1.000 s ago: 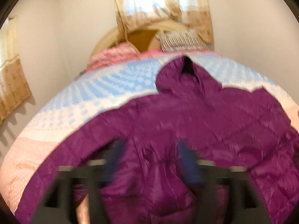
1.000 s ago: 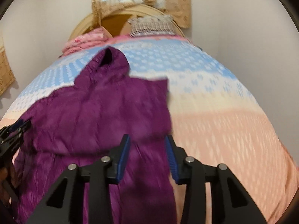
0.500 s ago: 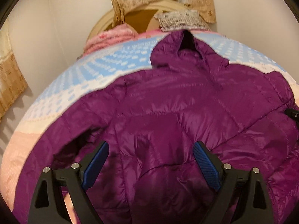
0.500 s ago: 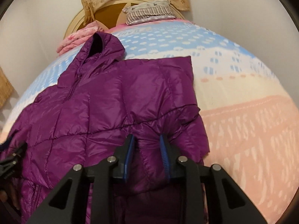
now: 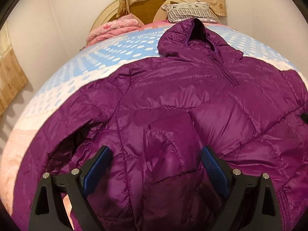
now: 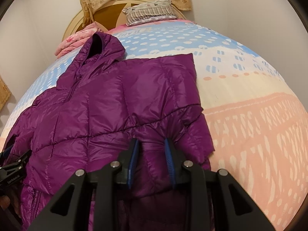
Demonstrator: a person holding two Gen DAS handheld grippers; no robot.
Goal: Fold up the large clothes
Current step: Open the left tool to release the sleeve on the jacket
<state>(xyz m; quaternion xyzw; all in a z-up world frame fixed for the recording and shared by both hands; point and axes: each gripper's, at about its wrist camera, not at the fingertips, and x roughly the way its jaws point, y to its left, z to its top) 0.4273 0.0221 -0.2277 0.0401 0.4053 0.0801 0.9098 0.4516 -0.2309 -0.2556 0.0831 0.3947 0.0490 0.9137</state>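
A purple hooded puffer jacket [image 5: 173, 88] lies spread on the bed, with its hood [image 5: 194, 36] toward the headboard. My left gripper [image 5: 156, 148] hovers open and wide over the jacket's lower left part, and its blue pads [image 5: 98, 165] do not pinch the cloth. In the right wrist view my right gripper [image 6: 152, 154] is shut on a raised fold of the jacket [image 6: 96, 105] near its right edge. The left gripper's black body [image 6: 11, 171] shows at that view's left edge.
The bed cover [image 6: 250, 115] is blue-dotted at the far end and peach-patterned nearer me. A striped pillow [image 6: 152, 11] and a folded pink blanket [image 5: 115, 28] lie by the round headboard [image 5: 146, 5]. Walls flank the bed, and curtains hang behind it.
Both grippers have come down closer to the jacket. The right jaws have narrowed onto a fold of purple cloth. The left jaws stand wider than a second ago.
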